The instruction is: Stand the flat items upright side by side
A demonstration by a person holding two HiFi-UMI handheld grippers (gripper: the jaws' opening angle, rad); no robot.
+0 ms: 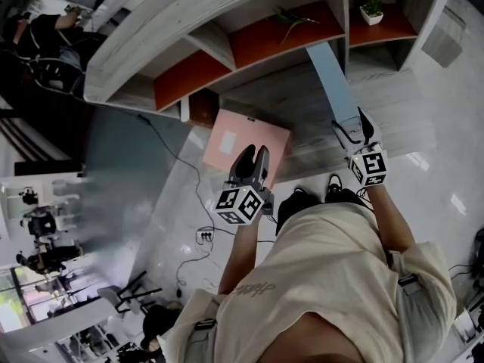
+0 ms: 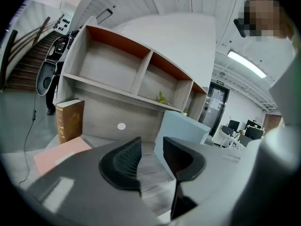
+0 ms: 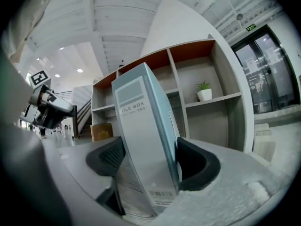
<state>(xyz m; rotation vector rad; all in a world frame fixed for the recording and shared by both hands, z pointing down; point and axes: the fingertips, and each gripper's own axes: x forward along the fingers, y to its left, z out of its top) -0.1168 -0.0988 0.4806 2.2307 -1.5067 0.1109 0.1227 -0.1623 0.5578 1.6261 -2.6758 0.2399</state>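
Note:
A light blue file box (image 3: 143, 140) stands tilted close to upright, its bottom end clamped between the pads of my right gripper (image 3: 150, 150). From the head view the same blue file box (image 1: 330, 78) reaches from my right gripper (image 1: 354, 125) toward the shelf. A pink flat box (image 1: 246, 144) lies flat on the grey desk (image 1: 401, 104). My left gripper (image 1: 254, 157) hovers over the near edge of the pink box. In the left gripper view, my left gripper (image 2: 151, 147) stands open with only desk between the pads; the pink flat box (image 2: 60, 154) lies to its left.
A brown book (image 2: 69, 120) stands upright at the desk's left end, against the shelf unit (image 1: 265, 40). A small potted plant (image 1: 370, 10) sits in a right shelf compartment. A person's trousers and shoes (image 1: 302, 203) are below the desk edge. A cable (image 1: 189, 172) runs over the floor.

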